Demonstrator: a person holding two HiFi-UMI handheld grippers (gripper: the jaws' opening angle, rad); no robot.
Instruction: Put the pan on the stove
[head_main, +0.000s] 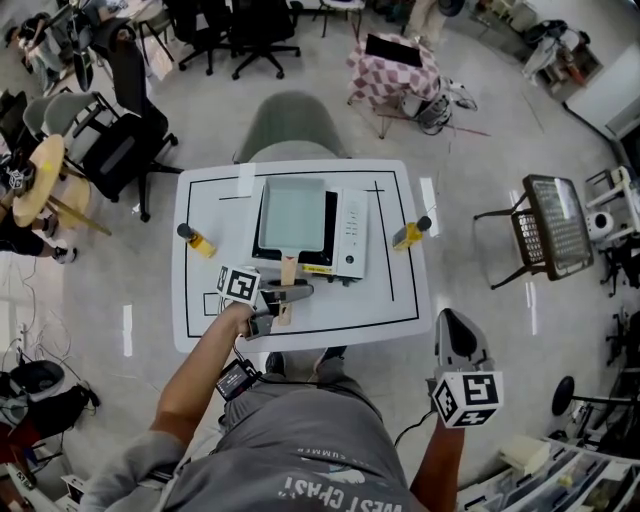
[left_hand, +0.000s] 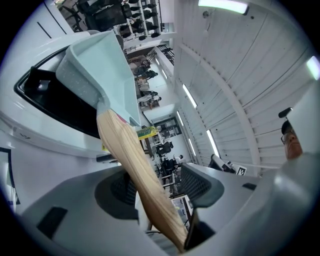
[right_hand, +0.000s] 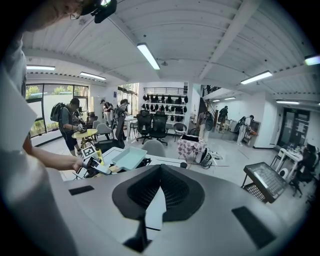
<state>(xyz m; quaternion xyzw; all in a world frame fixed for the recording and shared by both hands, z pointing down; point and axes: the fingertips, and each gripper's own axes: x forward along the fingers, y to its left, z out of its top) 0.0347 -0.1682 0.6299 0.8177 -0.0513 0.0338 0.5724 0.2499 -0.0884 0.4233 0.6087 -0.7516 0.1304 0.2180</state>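
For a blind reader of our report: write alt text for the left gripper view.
A pale green pan sits on a black-topped stove, its wooden handle running back between the open jaws of the left gripper.

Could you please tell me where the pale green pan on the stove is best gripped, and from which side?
Grip the pan by its wooden handle, coming from the near side of the table. The handle is its only slim part and juts past the front of the stove; the body is wide with sloped walls. The left gripper has its open jaws either side of it.
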